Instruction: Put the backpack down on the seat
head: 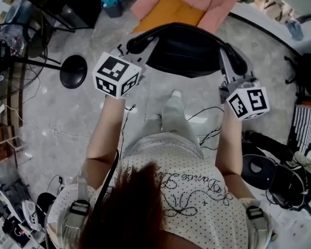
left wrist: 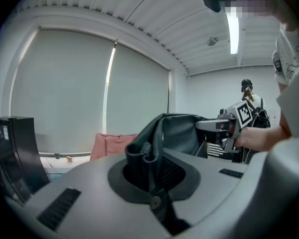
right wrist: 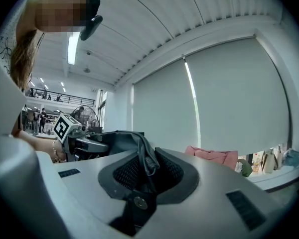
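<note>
One backpack (head: pixel 184 51) hangs pinched between left tool (left wrist: pixel 147 161) and right tool (right wrist: pixel 142 169).

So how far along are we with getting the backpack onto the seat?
Done: the backpack is lifted clear of the floor. In hand: left gripper and right gripper each clamp its fabric. Left: it hangs short of the pink-and-orange seat ahead; set it there and let go.
</note>
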A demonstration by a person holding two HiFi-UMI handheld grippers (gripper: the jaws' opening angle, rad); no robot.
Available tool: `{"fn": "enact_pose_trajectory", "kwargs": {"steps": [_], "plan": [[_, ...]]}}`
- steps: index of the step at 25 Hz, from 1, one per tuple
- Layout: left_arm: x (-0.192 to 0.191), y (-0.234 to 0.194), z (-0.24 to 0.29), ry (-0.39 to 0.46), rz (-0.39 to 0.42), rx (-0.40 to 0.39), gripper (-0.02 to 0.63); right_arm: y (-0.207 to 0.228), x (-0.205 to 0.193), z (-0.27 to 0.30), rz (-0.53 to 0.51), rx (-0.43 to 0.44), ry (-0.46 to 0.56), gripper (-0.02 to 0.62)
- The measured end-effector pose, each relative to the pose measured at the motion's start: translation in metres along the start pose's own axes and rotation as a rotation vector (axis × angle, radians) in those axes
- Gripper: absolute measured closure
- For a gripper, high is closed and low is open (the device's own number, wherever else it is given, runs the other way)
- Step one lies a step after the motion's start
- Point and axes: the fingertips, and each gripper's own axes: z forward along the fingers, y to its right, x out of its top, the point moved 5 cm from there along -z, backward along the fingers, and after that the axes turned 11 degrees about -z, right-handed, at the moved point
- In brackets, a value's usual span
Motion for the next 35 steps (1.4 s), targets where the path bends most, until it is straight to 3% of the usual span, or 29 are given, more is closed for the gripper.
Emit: {"fn": "enact_pose_trajectory", "kwargs": {"steps": [10,19,27,35], "plan": [[0.043,-0.053,0.116,0.024,-0.014,0.098,0.594,0.123,-0.008,0.088,-0.024,0.102,0.025,0.522],[0.063,-0.088,0.165,0.026,-0.014,0.143,0.594,0.173,-0.012,0.139,-0.027,0.136,0.031,0.522],[0.075,-0.149,0.203,0.025,-0.012,0.102,0.592,0.193,-0.016,0.195,-0.030,0.088,0.012,0.522],[0.111,-0.246,0.277,0.015,0.014,-0.022,0.592,0.235,-0.016,0.285,-0.023,-0.043,-0.004,0.521]]}}
